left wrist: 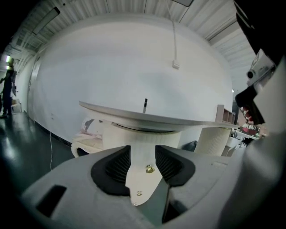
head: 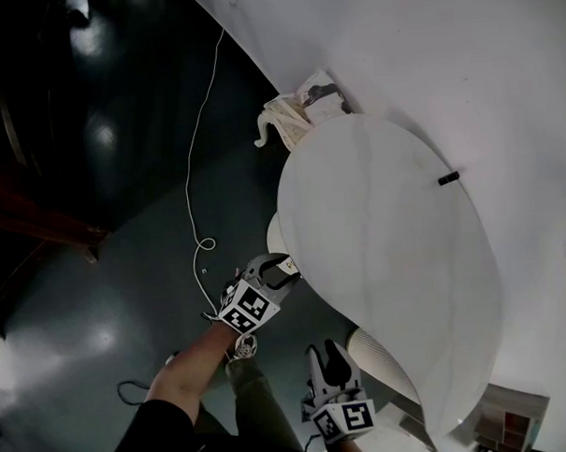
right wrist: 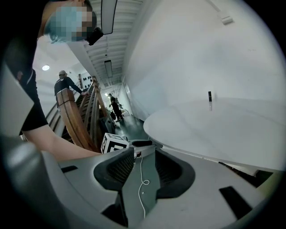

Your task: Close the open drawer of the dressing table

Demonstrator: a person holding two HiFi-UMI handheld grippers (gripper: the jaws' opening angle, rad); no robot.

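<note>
— What's out to your left?

— Open dark floor [head: 98, 275], with only a thin white cable [head: 195, 177] lying across it. My left gripper [head: 287, 264] sits at the near-left rim of the dressing table's oval top [head: 386, 225], jaws released.

— And the drawer?

— The drawer [left wrist: 142, 183], as I take this white panel with a brass fitting [left wrist: 149, 169] to be, juts from under the top and fills the gap between those jaws. Whether the pads touch it, I can't tell.

— Your right?

— My right gripper [head: 331, 351] hangs low beside the ribbed pedestal [head: 377, 352], jaws apart, floor and cable showing between them. The white wall [head: 444, 54] runs just beyond the top's far edge.
</note>
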